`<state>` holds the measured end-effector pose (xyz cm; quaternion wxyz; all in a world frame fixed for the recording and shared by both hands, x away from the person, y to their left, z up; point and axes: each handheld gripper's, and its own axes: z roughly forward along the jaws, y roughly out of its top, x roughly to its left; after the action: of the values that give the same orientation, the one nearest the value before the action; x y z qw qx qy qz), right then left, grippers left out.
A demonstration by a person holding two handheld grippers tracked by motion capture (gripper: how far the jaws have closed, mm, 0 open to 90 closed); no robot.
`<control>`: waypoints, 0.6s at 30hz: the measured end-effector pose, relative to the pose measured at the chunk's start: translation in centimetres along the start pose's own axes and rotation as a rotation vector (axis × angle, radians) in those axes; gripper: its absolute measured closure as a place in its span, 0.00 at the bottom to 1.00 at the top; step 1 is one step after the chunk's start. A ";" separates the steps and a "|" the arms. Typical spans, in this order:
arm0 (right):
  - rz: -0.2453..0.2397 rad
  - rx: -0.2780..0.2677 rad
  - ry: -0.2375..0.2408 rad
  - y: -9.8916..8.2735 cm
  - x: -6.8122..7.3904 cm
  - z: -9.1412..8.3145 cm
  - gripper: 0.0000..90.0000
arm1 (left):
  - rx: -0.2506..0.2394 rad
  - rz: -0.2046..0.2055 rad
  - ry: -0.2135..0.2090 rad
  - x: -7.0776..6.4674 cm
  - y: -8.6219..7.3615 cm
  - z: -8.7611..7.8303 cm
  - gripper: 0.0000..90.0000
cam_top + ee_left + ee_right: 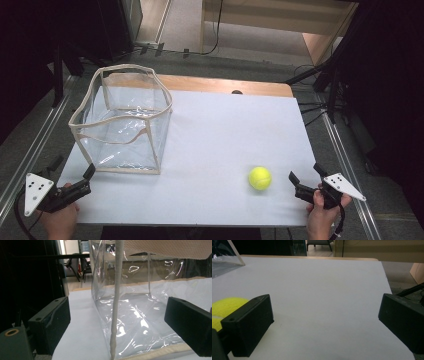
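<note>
High view: the left gripper [74, 176] sits at the near left corner of the white table [215, 135], jaws spread and empty, its tips just short of the near left corner of the clear box [122, 120]. The right gripper [305, 175] is at the near right, jaws wide and empty, with the tennis ball [260, 178] just to its left, near but not touching. Both forearms are cut off at the bottom edge. Open table runs between ball and box; the right table edge is close to the right gripper. Left gripper view: both jaws stand wide apart with a beige corner seam [115, 305] of the clear box rising between them, no contact visible; the box's top rim is cut off by the frame, and glare makes the far walls hard to read. Right gripper view: jaws wide, bare table between them; the tennis ball [225, 308] is partly hidden behind the left-hand jaw, outside the gap. A corner of the clear box [224, 256] shows at top left, well apart. The table's far edge and right edge are visible, with free room ahead.
</note>
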<state>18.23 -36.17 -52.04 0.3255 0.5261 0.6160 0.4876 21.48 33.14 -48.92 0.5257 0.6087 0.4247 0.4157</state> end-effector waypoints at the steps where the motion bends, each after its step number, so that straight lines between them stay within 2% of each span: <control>1: 0.010 0.007 0.003 0.0 0.1 0.0 0.00 | 0.001 -0.001 0.001 0.0 0.0 0.0 0.08; 3: -0.004 0.014 0.000 0.1 0.2 0.0 0.00 | 0.002 0.000 0.002 0.1 0.0 0.0 0.08; 4: -0.031 0.009 -0.004 0.2 0.1 0.1 0.00 | -0.001 -0.002 0.002 0.0 0.0 0.0 0.08; 8: -0.013 0.026 0.000 0.4 0.3 -0.1 0.00 | 0.000 0.004 0.000 0.0 0.0 0.0 0.08; 9: 0.004 0.032 0.028 0.6 0.1 -0.2 0.00 | 0.008 0.008 0.003 -0.1 0.0 0.1 0.08; 12: 0.012 0.049 0.054 1.0 0.5 -0.3 0.00 | 0.009 0.012 0.006 -0.1 0.0 0.2 0.08; 16: -0.020 0.056 0.063 1.7 1.0 -0.4 0.00 | 0.015 0.013 0.008 -0.1 0.0 0.2 0.08; 18: -0.039 0.066 0.087 2.4 1.6 -0.4 0.00 | 0.014 0.013 0.009 -0.2 0.0 0.2 0.08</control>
<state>18.28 -34.79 -49.47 0.2903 0.5029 0.6555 0.4828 21.66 32.89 -48.91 0.5170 0.6132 0.4260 0.4187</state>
